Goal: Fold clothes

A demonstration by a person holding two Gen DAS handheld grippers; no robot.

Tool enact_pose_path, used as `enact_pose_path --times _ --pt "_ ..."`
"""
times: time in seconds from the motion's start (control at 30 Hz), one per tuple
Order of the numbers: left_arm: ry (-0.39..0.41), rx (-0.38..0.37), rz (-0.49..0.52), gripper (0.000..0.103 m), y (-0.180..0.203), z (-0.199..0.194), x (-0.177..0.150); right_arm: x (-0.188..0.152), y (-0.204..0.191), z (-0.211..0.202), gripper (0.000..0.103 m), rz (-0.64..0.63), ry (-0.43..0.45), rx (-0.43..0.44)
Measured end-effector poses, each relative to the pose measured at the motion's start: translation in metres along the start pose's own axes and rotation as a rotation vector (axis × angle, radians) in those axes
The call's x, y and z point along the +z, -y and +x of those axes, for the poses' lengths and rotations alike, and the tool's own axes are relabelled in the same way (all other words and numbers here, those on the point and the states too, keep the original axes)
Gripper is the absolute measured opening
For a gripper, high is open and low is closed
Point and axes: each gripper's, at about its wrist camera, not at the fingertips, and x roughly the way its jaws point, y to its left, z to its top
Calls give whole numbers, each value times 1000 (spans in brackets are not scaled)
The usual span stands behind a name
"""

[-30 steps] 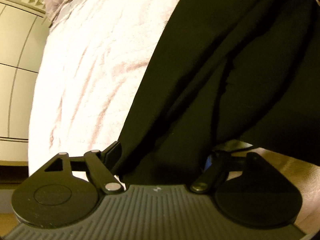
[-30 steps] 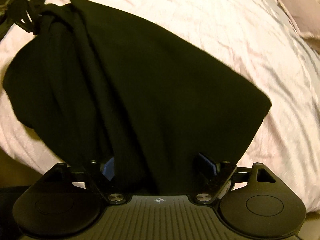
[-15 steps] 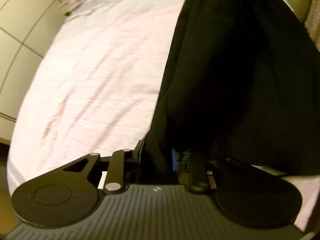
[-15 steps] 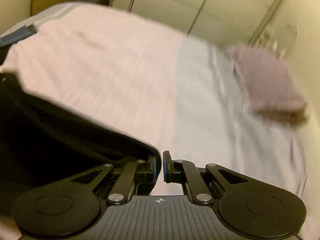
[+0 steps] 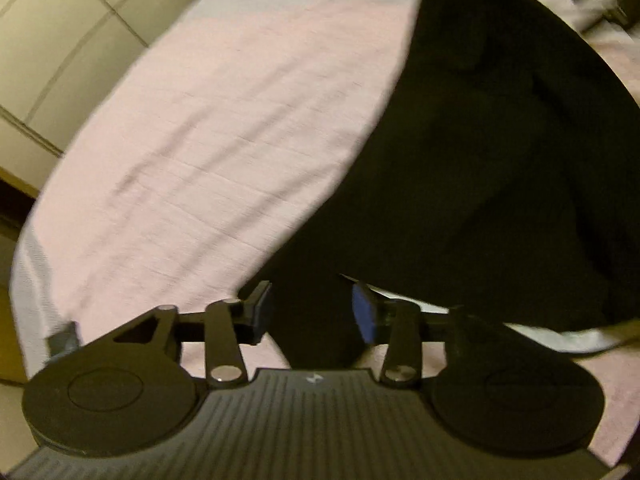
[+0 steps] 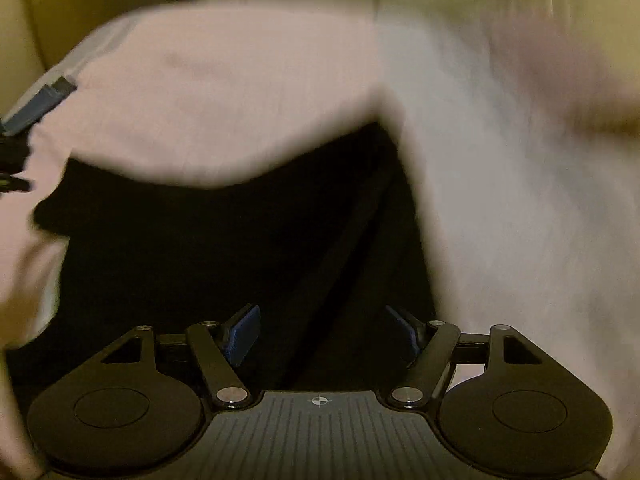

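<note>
We see a big black cloth garment (image 5: 500, 152) lying spread on a bed with a pale pink sheet (image 5: 224, 128). Our left gripper (image 5: 312, 312) hangs over the near edge of the garment. Its jaws are opening, with dark cloth showing between the blue pads (image 5: 365, 312), but they do not press on it. Our right gripper (image 6: 326, 334) is over the garment too. Its jaws are opening wide and grip nothing. That view is blurry.
</note>
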Motion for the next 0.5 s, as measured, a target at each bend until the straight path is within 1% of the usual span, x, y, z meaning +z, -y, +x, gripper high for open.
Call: enact_pose_path --times 0.07,0.1,0.13,0.2,0.27,0.33,0.37,0.4,0.43,0.47,0.5 --pt "6 -33 40 67 14 12 2 -33 -6 15 72 103 -131 104" --pt "17 -45 55 70 17 19 6 -45 -9 22 72 142 -164 162" --pt "28 -58 67 72 20 25 10 -53 -13 30 72 172 -183 214" --pt "33 -85 74 72 19 46 24 -65 -18 46 72 249 -218 315" --pt "33 -112 59 72 12 69 36 -74 -21 63 72 343 -248 421" --pt "11 -149 56 70 11 91 44 -78 -17 71 69 430 -260 470" --pt "-2 -168 66 69 12 98 46 -80 -15 74 56 474 -264 490" --pt "-15 -187 77 67 14 106 48 -81 -13 72 25 499 -266 488" --pt "-28 -206 88 58 15 114 50 -81 -11 70 15 522 -268 485" --pt "-36 -228 104 42 18 116 51 -78 -6 58 12 503 -266 468" --pt "-41 -236 119 35 21 112 52 -75 -2 46 9 484 -265 451"
